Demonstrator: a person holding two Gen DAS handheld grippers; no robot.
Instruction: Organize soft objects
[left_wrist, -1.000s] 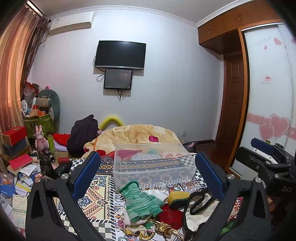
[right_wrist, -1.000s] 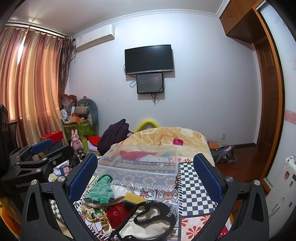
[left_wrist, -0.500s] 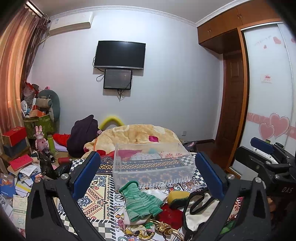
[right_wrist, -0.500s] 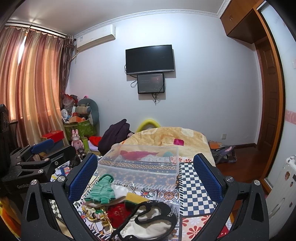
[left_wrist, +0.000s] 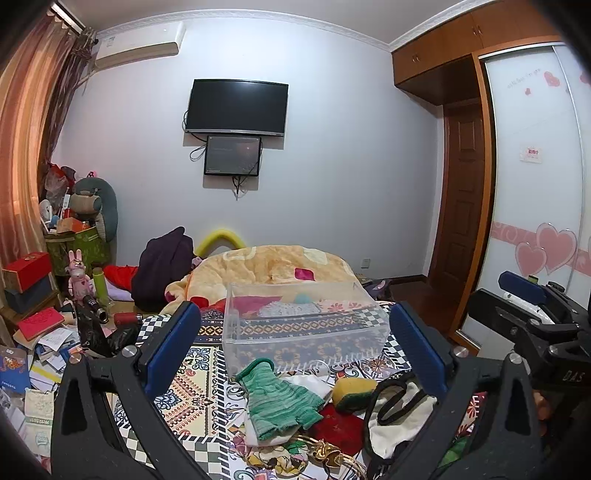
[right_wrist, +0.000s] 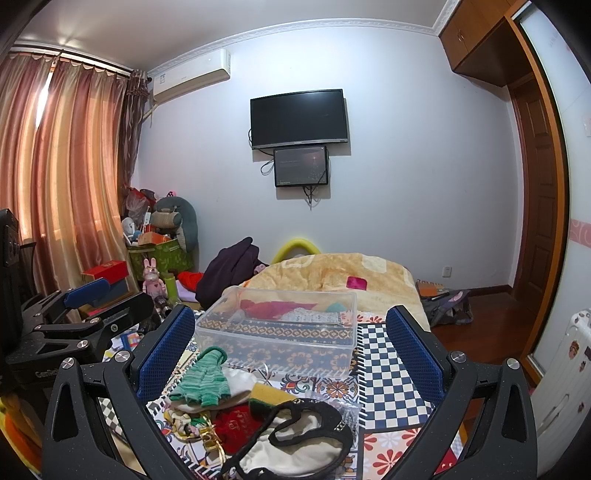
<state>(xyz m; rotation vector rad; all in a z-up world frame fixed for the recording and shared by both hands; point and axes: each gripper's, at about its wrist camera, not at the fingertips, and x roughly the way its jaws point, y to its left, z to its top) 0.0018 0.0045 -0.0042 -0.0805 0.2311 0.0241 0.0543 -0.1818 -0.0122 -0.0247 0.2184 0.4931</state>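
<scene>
A pile of soft things lies on the patterned cloth in front of a clear plastic bin (left_wrist: 303, 325) (right_wrist: 280, 332). The pile holds a green knit glove (left_wrist: 277, 398) (right_wrist: 203, 380), a yellow-green sponge (left_wrist: 352, 391) (right_wrist: 269, 397), a red cloth (left_wrist: 340, 424) (right_wrist: 234, 424), and a cream pouch with a black strap (left_wrist: 399, 410) (right_wrist: 295, 439). My left gripper (left_wrist: 295, 354) is open and empty, held above the pile. My right gripper (right_wrist: 290, 354) is open and empty, also above the pile. Each gripper shows at the edge of the other's view.
A bed with a yellow blanket (left_wrist: 280, 266) lies behind the bin. Books, boxes and toys (left_wrist: 44, 317) clutter the left side. A wardrobe with sliding doors (left_wrist: 535, 206) stands on the right. A TV (left_wrist: 236, 107) hangs on the far wall.
</scene>
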